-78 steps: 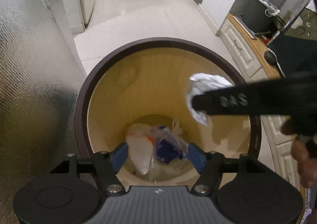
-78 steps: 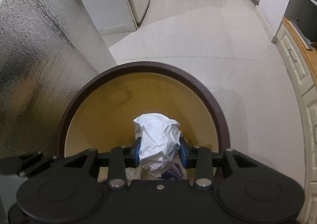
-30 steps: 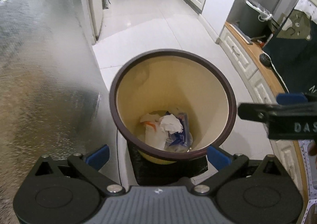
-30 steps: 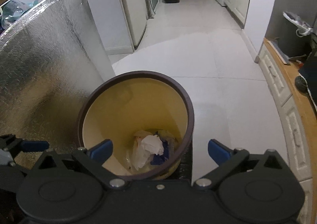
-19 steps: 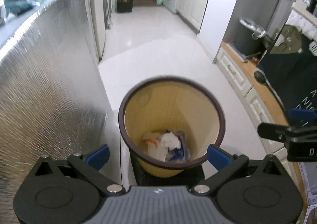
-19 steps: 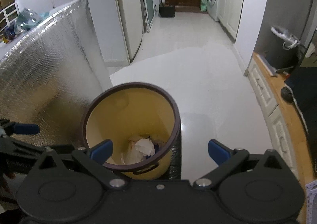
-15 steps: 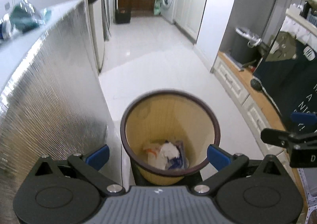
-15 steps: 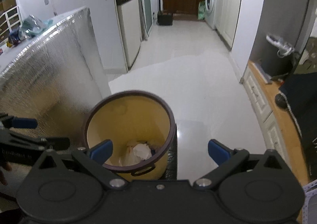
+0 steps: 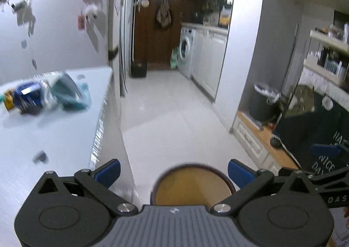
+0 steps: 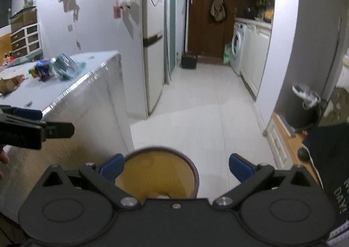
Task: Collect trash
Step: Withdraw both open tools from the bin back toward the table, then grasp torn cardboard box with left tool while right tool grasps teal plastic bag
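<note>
A yellow bin with a dark brown rim [image 9: 192, 183] stands on the floor below both grippers; it also shows in the right wrist view [image 10: 157, 172]. Its contents are hidden by the gripper bodies. My left gripper [image 9: 173, 171] is open and empty, raised above the bin. My right gripper [image 10: 176, 169] is open and empty, also raised above it. A pile of trash, a blue packet and teal plastic [image 9: 48, 96], lies on the white table top [image 9: 54, 133]; it shows smaller in the right wrist view [image 10: 56, 68].
The table has a foil-covered side [image 10: 93, 111] next to the bin. A fridge [image 10: 152, 50] stands behind it. A white tiled corridor [image 9: 165, 111] runs to a washing machine [image 9: 185, 52]. A grey bin [image 9: 264, 105] and low cabinet [image 9: 253, 140] stand at the right.
The right gripper let the crumpled white paper fall into the bin. Both grippers, wide open, then rose and tilted up, so the bin sank to the bottom edge and the table top came into view.
</note>
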`<action>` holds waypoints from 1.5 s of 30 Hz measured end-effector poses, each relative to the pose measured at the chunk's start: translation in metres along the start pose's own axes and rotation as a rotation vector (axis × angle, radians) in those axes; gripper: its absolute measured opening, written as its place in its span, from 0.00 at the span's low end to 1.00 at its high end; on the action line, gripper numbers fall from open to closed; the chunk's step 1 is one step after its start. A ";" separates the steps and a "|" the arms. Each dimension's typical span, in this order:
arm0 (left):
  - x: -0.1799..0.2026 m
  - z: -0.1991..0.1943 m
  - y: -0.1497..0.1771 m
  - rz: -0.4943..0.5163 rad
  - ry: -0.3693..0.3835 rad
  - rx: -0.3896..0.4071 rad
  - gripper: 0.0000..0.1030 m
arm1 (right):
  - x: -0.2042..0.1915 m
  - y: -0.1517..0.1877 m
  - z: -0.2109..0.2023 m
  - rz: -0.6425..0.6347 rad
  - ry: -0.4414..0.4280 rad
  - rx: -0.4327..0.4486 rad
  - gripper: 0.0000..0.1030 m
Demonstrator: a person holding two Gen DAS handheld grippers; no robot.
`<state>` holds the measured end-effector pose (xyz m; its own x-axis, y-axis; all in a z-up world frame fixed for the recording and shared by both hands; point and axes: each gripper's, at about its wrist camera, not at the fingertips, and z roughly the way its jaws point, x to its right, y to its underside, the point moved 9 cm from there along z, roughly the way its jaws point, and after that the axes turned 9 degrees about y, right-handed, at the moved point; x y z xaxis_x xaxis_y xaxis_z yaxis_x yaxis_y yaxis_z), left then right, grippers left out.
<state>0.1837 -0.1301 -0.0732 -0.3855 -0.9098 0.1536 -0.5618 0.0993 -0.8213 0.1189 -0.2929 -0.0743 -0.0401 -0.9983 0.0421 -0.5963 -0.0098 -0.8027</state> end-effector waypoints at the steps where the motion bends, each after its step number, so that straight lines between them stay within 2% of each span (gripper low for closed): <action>1: -0.004 -0.008 -0.005 0.004 -0.004 0.016 1.00 | -0.005 -0.007 -0.002 0.000 -0.007 0.015 1.00; 5: -0.024 -0.037 -0.019 0.012 -0.016 0.069 1.00 | -0.028 -0.030 -0.007 0.001 -0.037 0.058 1.00; 9: -0.060 -0.056 -0.023 -0.002 -0.066 0.096 1.00 | -0.058 -0.051 -0.006 0.000 -0.078 0.087 1.00; 22: -0.223 -0.116 -0.021 -0.126 -0.277 0.147 1.00 | -0.183 -0.103 0.018 -0.049 -0.228 0.129 1.00; 30: -0.312 -0.134 -0.014 -0.193 -0.383 0.188 1.00 | -0.251 -0.125 0.040 -0.105 -0.284 0.163 1.00; 35: -0.360 -0.133 -0.004 -0.300 -0.386 0.214 1.00 | -0.284 -0.135 0.060 -0.136 -0.279 0.181 1.00; 39: -0.390 -0.128 0.001 -0.395 -0.361 0.227 1.00 | -0.300 -0.141 0.078 -0.146 -0.252 0.207 1.00; 45: -0.415 -0.116 -0.001 -0.478 -0.325 0.254 1.00 | -0.314 -0.147 0.103 -0.135 -0.218 0.207 1.00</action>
<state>0.2596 0.2941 -0.0728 0.1298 -0.9101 0.3934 -0.4104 -0.4105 -0.8143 0.3017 0.0163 -0.0310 0.2134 -0.9759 0.0457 -0.4083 -0.1316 -0.9033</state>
